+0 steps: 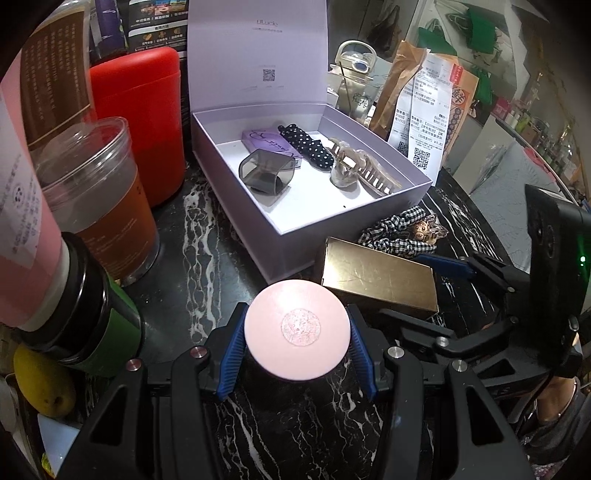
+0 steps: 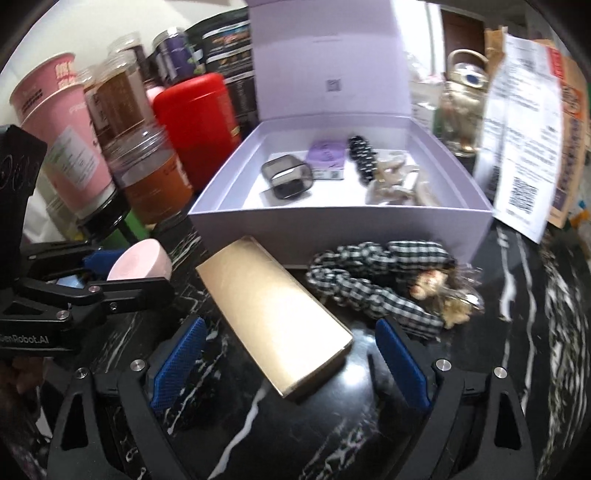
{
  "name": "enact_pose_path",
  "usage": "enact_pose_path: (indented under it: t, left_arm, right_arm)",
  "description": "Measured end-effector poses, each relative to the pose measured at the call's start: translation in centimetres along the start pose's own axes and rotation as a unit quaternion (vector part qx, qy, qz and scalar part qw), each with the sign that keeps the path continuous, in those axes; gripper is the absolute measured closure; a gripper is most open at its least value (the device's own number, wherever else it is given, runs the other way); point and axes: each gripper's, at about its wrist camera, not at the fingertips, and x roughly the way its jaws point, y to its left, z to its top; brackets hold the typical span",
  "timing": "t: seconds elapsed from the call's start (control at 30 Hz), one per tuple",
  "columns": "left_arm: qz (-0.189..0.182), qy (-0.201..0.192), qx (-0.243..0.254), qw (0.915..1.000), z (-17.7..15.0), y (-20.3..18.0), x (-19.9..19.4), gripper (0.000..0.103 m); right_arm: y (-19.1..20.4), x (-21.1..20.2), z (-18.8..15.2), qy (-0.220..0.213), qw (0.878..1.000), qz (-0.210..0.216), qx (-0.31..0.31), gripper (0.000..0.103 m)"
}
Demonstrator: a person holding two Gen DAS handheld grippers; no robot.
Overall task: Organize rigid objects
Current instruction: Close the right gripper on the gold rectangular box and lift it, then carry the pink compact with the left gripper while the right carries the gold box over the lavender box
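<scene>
Left gripper [image 1: 296, 350] has its jaws clamped on the pink round compact [image 1: 296, 329], lifted just off the tabletop [image 1: 295, 435], probably so it can go straight into the box. Right gripper [image 2: 290, 363] sits wide open around the near end of the gold box [image 2: 275, 317], nothing gripped, likely lining up its grab. Past those, the gingham scrunchie [image 2: 373, 275], then the open lilac box [image 1: 258, 236] already holding clips.

Black white-veined marble tabletop [image 1: 207, 236]; white wall [image 2: 92, 22] behind; shelves [image 1: 546, 140] far right.
</scene>
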Motion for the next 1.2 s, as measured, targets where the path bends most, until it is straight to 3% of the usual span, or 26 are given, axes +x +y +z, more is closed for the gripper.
enact_pose_path:
  t: [0.1, 0.3, 0.43, 1.07, 1.2]
  left_arm:
    - [0.003, -0.001, -0.001, 1.0000, 0.0, 0.0, -0.1, 0.052]
    - [0.003, 0.000, -0.003, 1.0000, -0.2, -0.2, -0.1, 0.052]
    - [0.000, 0.001, 0.000, 1.0000, -0.5, -0.5, -0.1, 0.052]
    - [-0.029, 0.023, 0.025, 0.9990, -3.4, -3.7, 0.5, 0.052]
    - [-0.027, 0.028, 0.026, 0.9989, -3.8, -3.8, 0.9, 0.052]
  right_arm:
    - [0.4, 0.6, 0.1, 0.014, 1.000, 0.002, -0.009, 0.031]
    - [1.5, -0.1, -0.6, 0.020, 0.999, 0.013, -0.030, 0.046]
    - [2.0, -1.2, -1.8, 0.019, 0.999, -0.001, -0.033, 0.056]
    - [1.1, -7.7, -8.1, 0.026, 0.996, -0.079, 0.034, 0.055]
    - [1.0, -7.0, -7.7, 0.023, 0.995, -0.096, 0.032, 0.040]
